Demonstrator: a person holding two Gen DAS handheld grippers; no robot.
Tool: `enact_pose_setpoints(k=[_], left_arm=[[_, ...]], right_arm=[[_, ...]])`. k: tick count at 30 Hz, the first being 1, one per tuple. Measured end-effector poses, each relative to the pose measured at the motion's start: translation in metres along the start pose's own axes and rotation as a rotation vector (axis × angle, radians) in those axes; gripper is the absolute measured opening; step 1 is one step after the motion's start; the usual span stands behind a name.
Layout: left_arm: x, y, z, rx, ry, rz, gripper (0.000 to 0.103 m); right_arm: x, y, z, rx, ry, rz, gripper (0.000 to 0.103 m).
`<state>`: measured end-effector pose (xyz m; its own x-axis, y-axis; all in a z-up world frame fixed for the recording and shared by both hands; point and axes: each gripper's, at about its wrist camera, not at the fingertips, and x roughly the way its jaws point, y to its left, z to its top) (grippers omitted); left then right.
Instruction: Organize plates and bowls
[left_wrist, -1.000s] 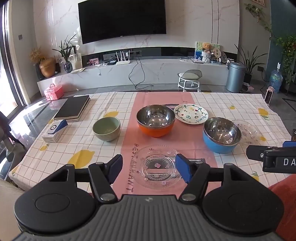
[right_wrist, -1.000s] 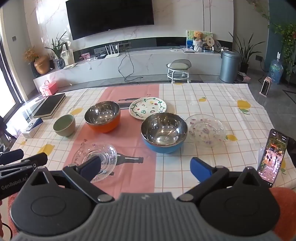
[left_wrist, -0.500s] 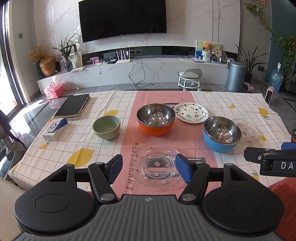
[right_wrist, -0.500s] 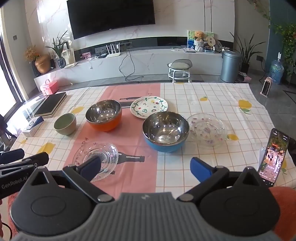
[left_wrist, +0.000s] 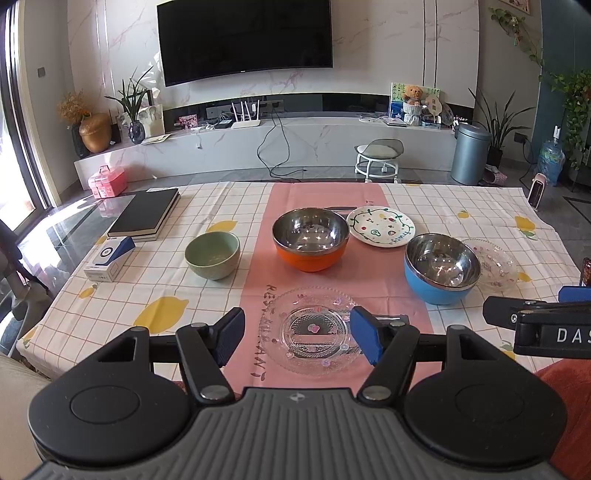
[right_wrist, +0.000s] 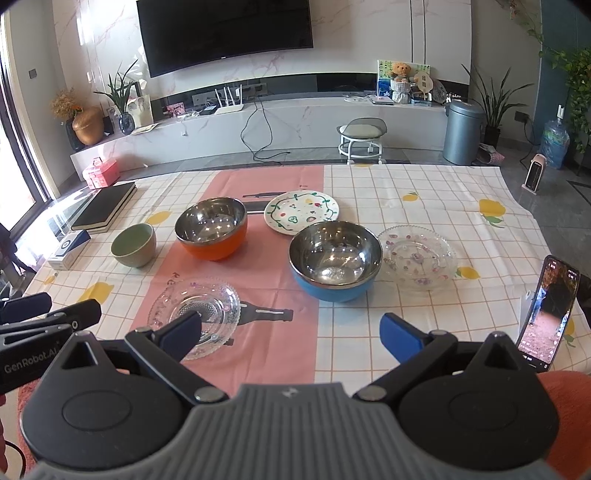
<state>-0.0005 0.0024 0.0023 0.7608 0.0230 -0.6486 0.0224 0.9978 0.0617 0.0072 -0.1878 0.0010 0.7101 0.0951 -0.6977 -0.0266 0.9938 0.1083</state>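
Glass plate (left_wrist: 314, 329) ridged and round, 2 steel-lined bowls (left_wrist: 311, 239) beyond

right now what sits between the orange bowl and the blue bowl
Only bare pink cloth separates the orange bowl from the blue bowl, clearest in the right wrist view; the painted plate sits behind that gap.

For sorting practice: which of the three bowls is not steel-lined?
The small green bowl, left of the orange bowl; that and the blue bowl have shiny steel insides.

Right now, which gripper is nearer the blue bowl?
Right. The right gripper sits straight in front of the blue bowl, open. The left gripper is off to the bowl's left, open, lined up on the near glass plate instead.
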Motion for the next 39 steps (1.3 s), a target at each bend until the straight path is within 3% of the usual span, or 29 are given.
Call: enact_pose_setpoints(k=[39], left_arm=[[-0.0048,-0.0008,0.001,-0.002,-0.005,-0.008,0.078]], right_arm=[[-0.0051,0.0018,-0.0018,-0.004,-0.003,0.005,0.101]])
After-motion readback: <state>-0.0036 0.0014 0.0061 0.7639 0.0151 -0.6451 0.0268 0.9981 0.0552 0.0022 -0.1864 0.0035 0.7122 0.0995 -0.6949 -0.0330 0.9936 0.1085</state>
